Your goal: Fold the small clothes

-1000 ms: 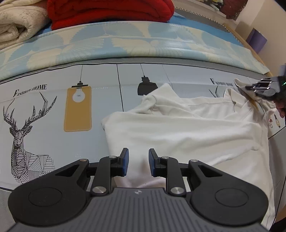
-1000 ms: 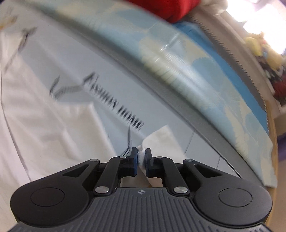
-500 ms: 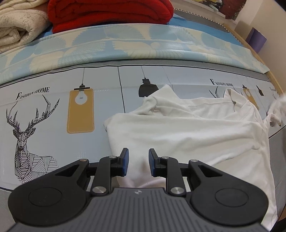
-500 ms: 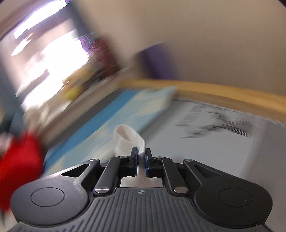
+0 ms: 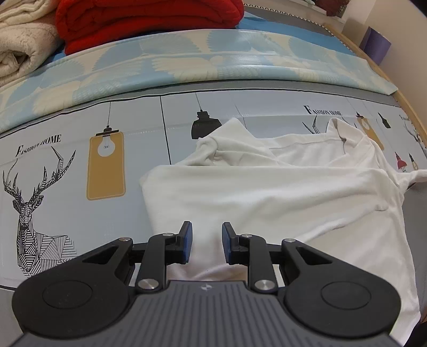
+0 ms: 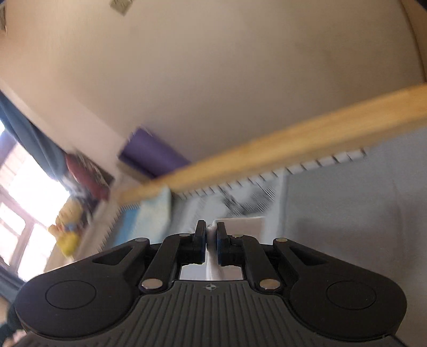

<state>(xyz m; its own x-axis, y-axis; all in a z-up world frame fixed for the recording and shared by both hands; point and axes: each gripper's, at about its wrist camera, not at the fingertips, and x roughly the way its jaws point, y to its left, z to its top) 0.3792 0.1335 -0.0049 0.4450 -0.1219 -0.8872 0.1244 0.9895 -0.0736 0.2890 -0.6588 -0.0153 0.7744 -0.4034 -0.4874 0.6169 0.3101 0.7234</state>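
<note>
The white shirt (image 5: 267,197) lies spread and rumpled just ahead of the left claw (image 5: 205,241), whose jaws stand apart above its near hem, gripping nothing. The right claw (image 6: 211,241) is clamped on a strip of white cloth (image 6: 240,223). Under the shirt, the printed mat (image 5: 80,213) reads "FASHION HOME" ahead-left of the left claw, beside a deer and hanging lamps. Beyond lie a red blanket (image 5: 144,21) and a cream blanket (image 5: 21,45).

Plain beige wall (image 6: 213,66). Bright window (image 6: 24,192) at left beside blue curtain (image 6: 29,138). Light wooden edge rail (image 6: 280,144). Purple cylindrical object (image 5: 377,46) against wall. Folded red blanket (image 5: 144,18) and cream blanket (image 5: 21,45) on blue leaf-patterned mat (image 5: 186,61).
</note>
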